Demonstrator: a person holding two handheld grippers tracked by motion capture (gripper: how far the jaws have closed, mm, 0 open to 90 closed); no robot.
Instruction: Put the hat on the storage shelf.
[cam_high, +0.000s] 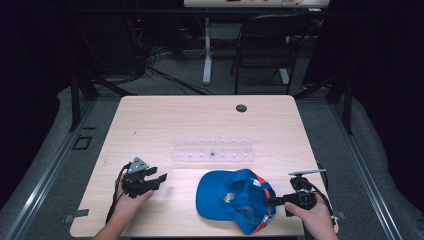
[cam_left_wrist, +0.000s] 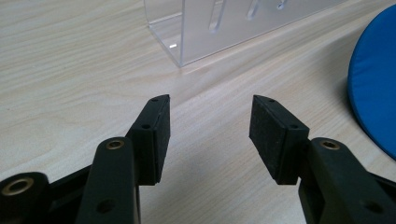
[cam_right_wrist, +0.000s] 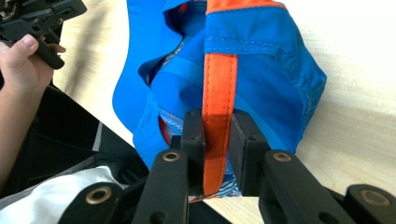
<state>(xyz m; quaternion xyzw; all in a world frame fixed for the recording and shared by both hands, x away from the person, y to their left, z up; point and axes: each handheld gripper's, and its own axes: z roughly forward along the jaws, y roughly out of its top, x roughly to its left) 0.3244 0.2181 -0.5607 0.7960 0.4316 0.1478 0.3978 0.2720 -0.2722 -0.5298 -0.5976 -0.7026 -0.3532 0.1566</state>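
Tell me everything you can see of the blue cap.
The blue cap is soft fabric with orange trim and a small emblem on its front. It lies on the wooden table near the front edge, brim towards the left tongs, which stand open and apart from it. The right tongs are shut on its orange strap at the back.

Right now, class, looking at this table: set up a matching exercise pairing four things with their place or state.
Things:
1. left gripper
2. right gripper
3. blue cap
4. clear rack

States:
A. lies upside down on the table's near edge
B. shut on the orange strap
C. stands at mid-table
D. open, fingers over bare wood

Pairs: 1-D, 2-B, 3-A, 4-C
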